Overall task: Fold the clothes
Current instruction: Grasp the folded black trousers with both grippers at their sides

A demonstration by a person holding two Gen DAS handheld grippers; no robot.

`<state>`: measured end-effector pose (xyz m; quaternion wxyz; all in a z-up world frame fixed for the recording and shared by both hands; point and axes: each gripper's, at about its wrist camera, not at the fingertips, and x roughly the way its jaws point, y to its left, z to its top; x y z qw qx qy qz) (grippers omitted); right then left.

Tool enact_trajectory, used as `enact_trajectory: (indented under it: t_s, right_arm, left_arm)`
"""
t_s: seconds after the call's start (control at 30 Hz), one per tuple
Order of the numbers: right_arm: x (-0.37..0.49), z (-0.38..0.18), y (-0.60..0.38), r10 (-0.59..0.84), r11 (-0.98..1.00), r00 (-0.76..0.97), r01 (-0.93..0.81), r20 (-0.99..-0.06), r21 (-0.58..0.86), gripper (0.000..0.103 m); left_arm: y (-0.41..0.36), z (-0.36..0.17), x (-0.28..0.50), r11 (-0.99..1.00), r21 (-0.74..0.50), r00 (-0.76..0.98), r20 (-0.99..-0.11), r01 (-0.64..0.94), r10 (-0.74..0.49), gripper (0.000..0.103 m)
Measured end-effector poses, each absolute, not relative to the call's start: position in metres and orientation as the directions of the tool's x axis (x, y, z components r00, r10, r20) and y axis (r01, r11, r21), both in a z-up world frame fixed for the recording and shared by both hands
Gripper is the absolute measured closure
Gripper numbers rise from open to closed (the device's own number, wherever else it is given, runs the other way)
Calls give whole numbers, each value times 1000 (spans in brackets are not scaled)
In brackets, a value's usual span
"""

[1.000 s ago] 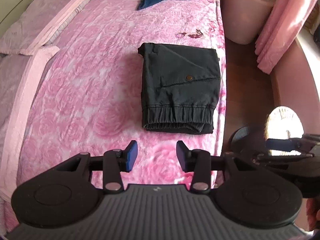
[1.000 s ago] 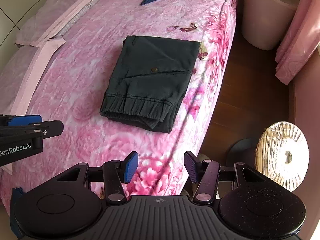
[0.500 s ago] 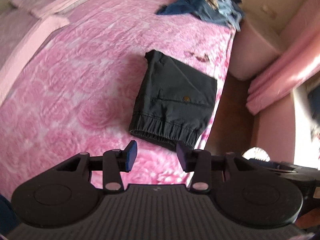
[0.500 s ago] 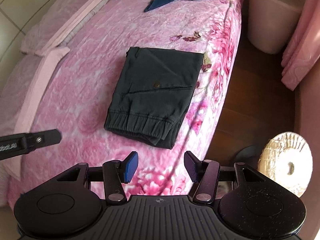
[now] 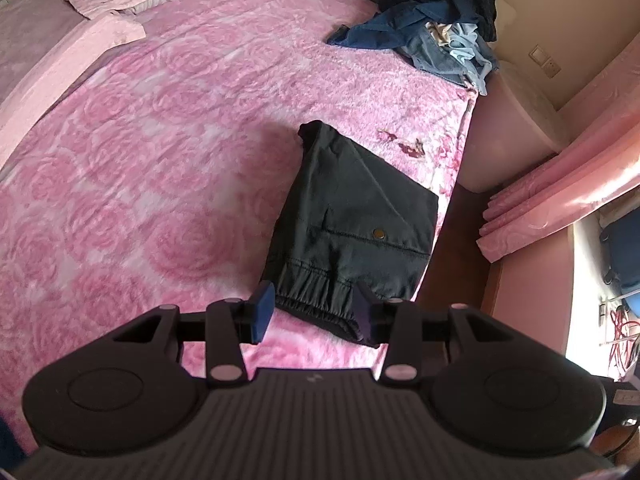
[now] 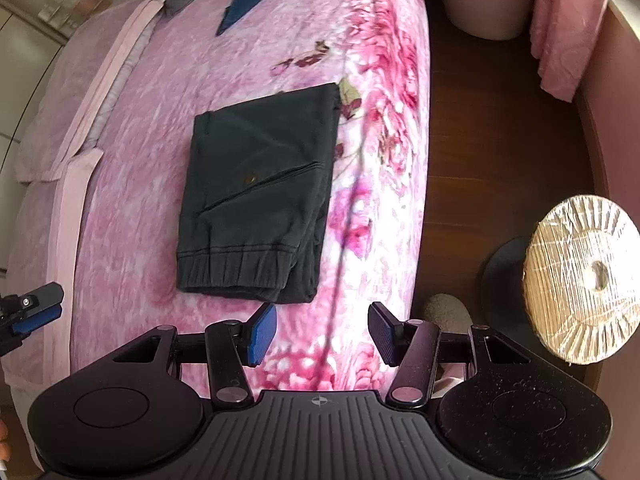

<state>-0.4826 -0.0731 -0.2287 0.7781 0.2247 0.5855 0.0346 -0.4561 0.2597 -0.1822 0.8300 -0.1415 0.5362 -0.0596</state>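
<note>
Found the trousers [image 5: 352, 232] already folded into a flat dark rectangle on the bed [image 5: 160, 160], close to the edge next to the floor [image 6: 480, 160], with the elastic cuffs on the near side. Judged this piece as nearly finished; probably only a last fold or moving it away remained, and could not decide which.

For doing it well: needed to take the cuff end at both corners, one claw on each, and to catch all layers together, not only the top one. Needed also to lift low and evenly, so as not to open the fold or drag the stack over the bed edge. If the next piece was wanted, had to reach over to the pile [image 5: 436, 40] at the far corner without touching the trousers.

Saw the left claw [image 5: 313, 310] with pads apart, directly in front of the cuff end; in its view the cuffs showed between the two pads, yet noticed no pressing on the cloth. Could not tell how high above the cloth. Saw the right claw [image 6: 323, 334] wide apart and empty, over the pink cover just near the right cuff corner, not touching. Noticed in the same view the left claw at the left border, well apart from the trousers [image 6: 256, 200].
</note>
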Motion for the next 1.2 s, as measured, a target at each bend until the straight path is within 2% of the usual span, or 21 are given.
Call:
enact_trajectory:
  t_s: [0.17,0.4,0.47,0.5,0.53,0.57,0.67,0.8,1.0,1.2]
  right_arm:
    - [-478,-231,-78,332,883,350,212,-876,419,49]
    - [-456,-269,-100,437,773,402,291,-805,564,49]
    - [-446,-292,-109,470,708,430,338,-771,620,48]
    - [-440,-304,-114,482,673,445,363,-754,645,46]
    - [-434,-317,-117,490,647,457,380,-742,661,45]
    - [-428,-330,-120,498,620,470,395,-729,678,40]
    - [-409,-368,-128,516,536,508,437,-690,722,33]
    - [-393,-395,-126,544,473,554,418,-630,775,32]
    - [-380,-422,-117,561,446,578,393,-593,804,31]
    - [-368,-440,-113,575,409,597,382,-559,829,30]
  left_arm:
    - [264,-197,-446,941,-335,418,-861,-36,-291,64]
    - [285,-239,-406,906,-416,428,-835,-77,-347,59]
    - [289,-265,-385,893,-445,413,-828,-72,-379,53]
    - [292,-278,-374,882,-465,411,-821,-77,-397,49]
    - [295,-292,-365,867,-491,409,-811,-84,-419,42]
    - [298,-306,-356,851,-517,407,-799,-90,-442,40]
    - [310,-350,-326,788,-602,399,-760,-133,-513,39]
    - [317,-389,-298,720,-685,390,-697,-112,-602,33]
    - [318,-438,-271,680,-727,314,-671,-97,-672,33]
    - [314,-473,-249,582,-805,271,-589,-113,-762,33]
